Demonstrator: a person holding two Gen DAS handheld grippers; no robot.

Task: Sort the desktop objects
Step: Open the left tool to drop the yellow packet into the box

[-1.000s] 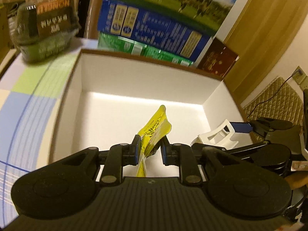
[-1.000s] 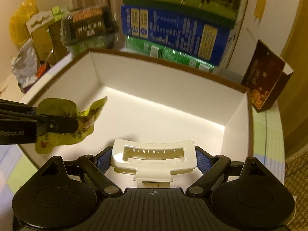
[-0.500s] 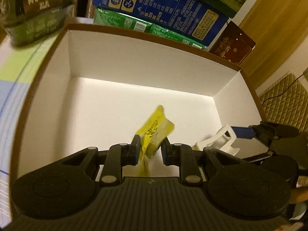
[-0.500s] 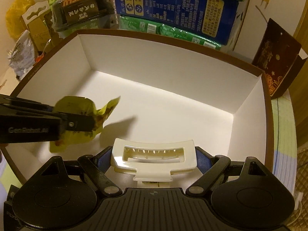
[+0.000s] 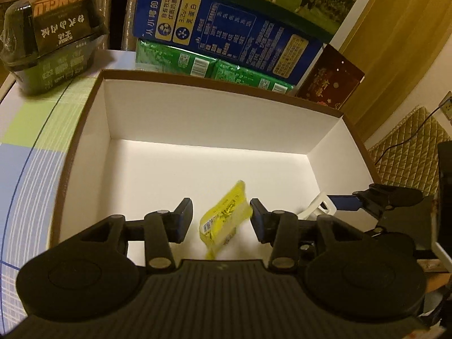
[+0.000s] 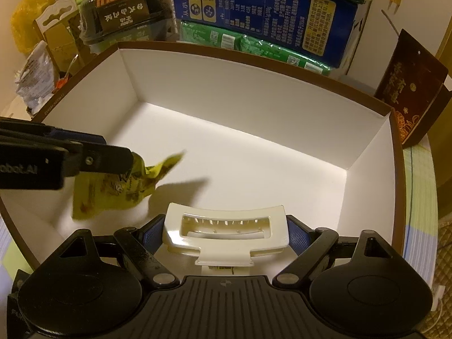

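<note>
A brown-rimmed box (image 5: pixel 214 84) with a white inside fills both views. My left gripper (image 5: pixel 221 206) hangs over its near floor with its jaws opening. The yellow snack packet (image 5: pixel 223 220) is loose between them, with a clear gap to the left pad. In the right wrist view the packet (image 6: pixel 113 189) droops below the left gripper (image 6: pixel 113 152), just above the box floor. My right gripper (image 6: pixel 226 226) is shut on a cream-white hair claw clip (image 6: pixel 226 243), held over the box's near right part (image 6: pixel 254 65). The clip (image 5: pixel 319 202) also shows at the right in the left wrist view.
Behind the box stand a blue milk carton (image 5: pixel 226 36) on green packs (image 5: pixel 197 62), a dark noodle bowl (image 5: pixel 53 50) at back left and a dark red box (image 5: pixel 330 82) at back right. Bags and cartons (image 6: pixel 42 56) crowd the far left.
The left jaws have spread apart and let go of the yellow packet, which has sunk lower in the box. The left gripper moved further over the box. The right gripper still holds the clip.
</note>
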